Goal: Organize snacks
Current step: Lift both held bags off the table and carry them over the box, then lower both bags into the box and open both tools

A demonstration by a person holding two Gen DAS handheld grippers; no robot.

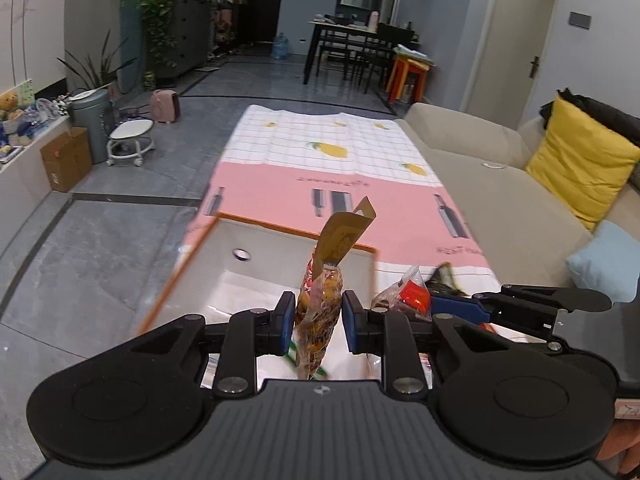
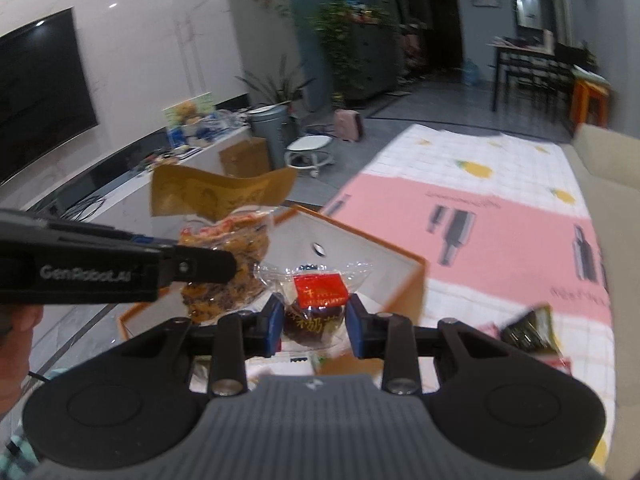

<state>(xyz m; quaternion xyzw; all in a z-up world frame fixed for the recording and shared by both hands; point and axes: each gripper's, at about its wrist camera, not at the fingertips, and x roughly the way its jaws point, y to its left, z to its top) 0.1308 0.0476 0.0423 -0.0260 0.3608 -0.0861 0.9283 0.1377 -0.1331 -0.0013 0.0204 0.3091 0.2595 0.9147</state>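
Note:
My left gripper [image 1: 318, 322] is shut on a clear snack bag with a gold header [image 1: 322, 300] and holds it upright over the white box with an orange rim [image 1: 280, 226]. My right gripper [image 2: 314, 322] is shut on a clear-wrapped dark snack with a red label [image 2: 318, 296], held above the same box [image 2: 404, 258]. The left gripper [image 2: 120, 268] and its gold-topped bag [image 2: 224, 256] show at the left of the right wrist view. The right gripper [image 1: 520, 300] and its red-label snack [image 1: 412, 294] show at the right of the left wrist view.
The box stands on a table with a pink and white lemon-print cloth [image 1: 360, 184]. A dark snack packet [image 2: 528, 330] lies on the cloth right of the box. A beige sofa [image 1: 500, 184] with a yellow cushion [image 1: 580, 164] runs along the right.

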